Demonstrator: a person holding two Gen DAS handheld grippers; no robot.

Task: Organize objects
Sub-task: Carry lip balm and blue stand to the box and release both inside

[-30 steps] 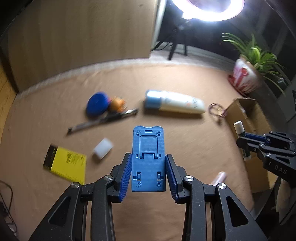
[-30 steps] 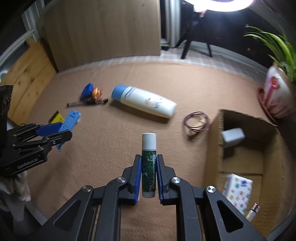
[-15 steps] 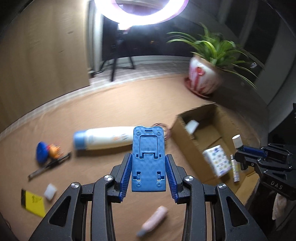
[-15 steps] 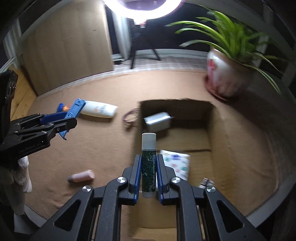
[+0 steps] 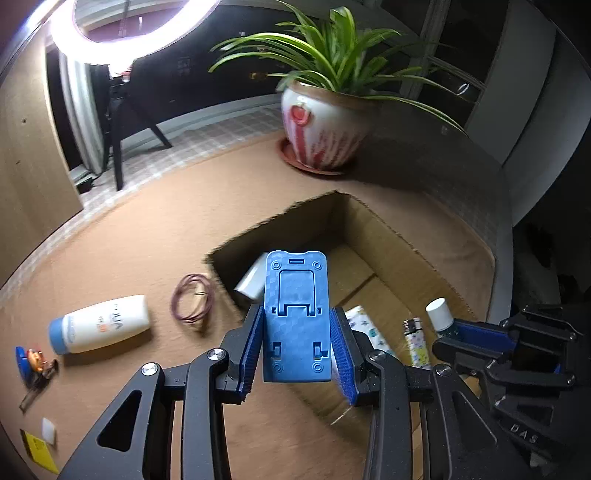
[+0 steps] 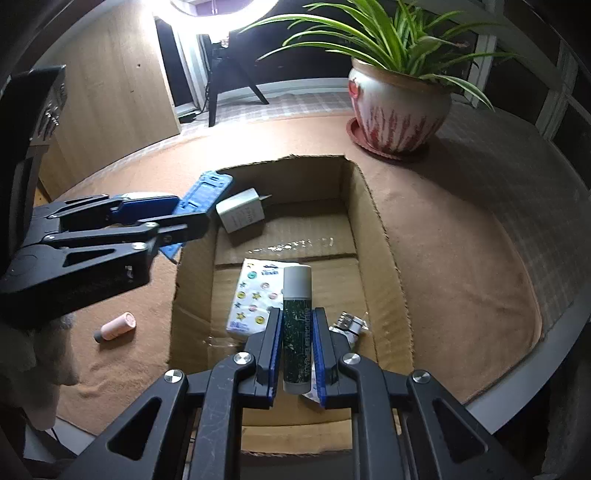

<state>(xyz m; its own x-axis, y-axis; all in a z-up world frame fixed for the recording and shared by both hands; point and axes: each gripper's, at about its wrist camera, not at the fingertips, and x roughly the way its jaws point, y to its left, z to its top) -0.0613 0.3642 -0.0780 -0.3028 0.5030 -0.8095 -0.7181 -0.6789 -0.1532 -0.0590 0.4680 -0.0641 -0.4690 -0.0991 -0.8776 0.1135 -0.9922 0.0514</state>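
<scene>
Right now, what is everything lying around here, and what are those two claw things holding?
Cardboard box: one, brown, open, on the mat.
Charger: one, white, inside box.
Patterned packet: one, white, inside box.
Lighter: one, patterned, inside box.
Lotion bottle: one, white, blue cap, lying left of box.
Cord loop: one, maroon, beside box.
Pink tube: one, on mat.
Potted plant: one, green, behind box.
Ring light: one, lit.
Phone stand: one, blue, gripped.
Lip balm: one, green and white, gripped.
Left gripper: black.
Right gripper: black.

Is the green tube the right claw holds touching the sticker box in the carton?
Cannot tell. In the right wrist view the green tube, clamped in the right gripper, overlaps the sticker box, hiding any gap.
</scene>
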